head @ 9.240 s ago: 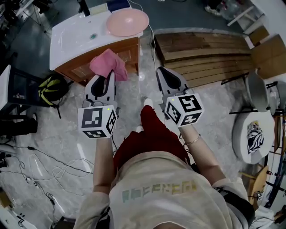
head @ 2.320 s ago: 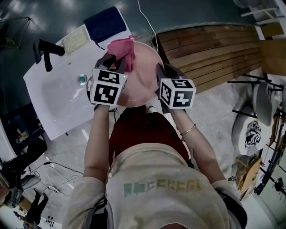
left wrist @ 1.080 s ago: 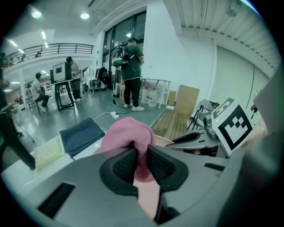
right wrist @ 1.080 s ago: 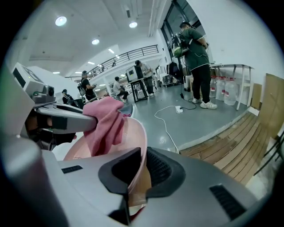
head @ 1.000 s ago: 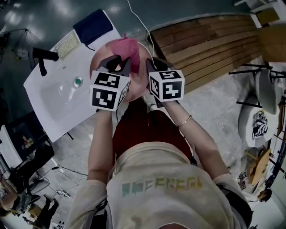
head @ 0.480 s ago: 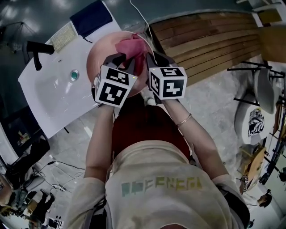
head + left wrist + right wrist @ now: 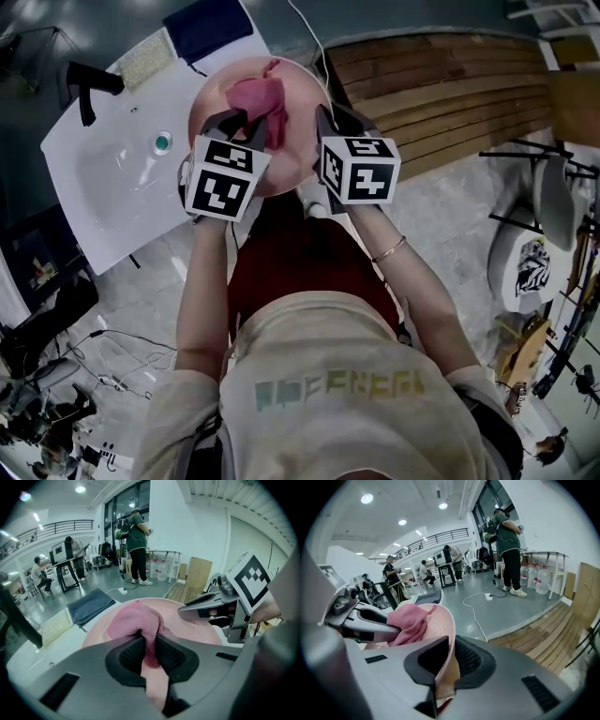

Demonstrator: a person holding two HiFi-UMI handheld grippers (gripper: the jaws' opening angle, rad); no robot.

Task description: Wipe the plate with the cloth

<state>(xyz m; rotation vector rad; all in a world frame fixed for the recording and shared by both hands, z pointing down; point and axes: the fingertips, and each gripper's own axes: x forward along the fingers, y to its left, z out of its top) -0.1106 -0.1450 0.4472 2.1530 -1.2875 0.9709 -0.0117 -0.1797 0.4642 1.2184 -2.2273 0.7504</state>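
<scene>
The left gripper (image 7: pixel 149 649) is clenching a fold of the pink cloth (image 7: pixel 136 623), which is lying bunched against the inner face of the pink plate (image 7: pixel 298 108). Just beside it, the right gripper (image 7: pixel 446 660) is pinching the plate's rim, holding it at the right end of the white sink (image 7: pixel 112 169). Beyond them a dark blue towel (image 7: pixel 208 26) is lying at the sink's far corner, and wooden planks (image 7: pixel 441 89) are lying to the right.
</scene>
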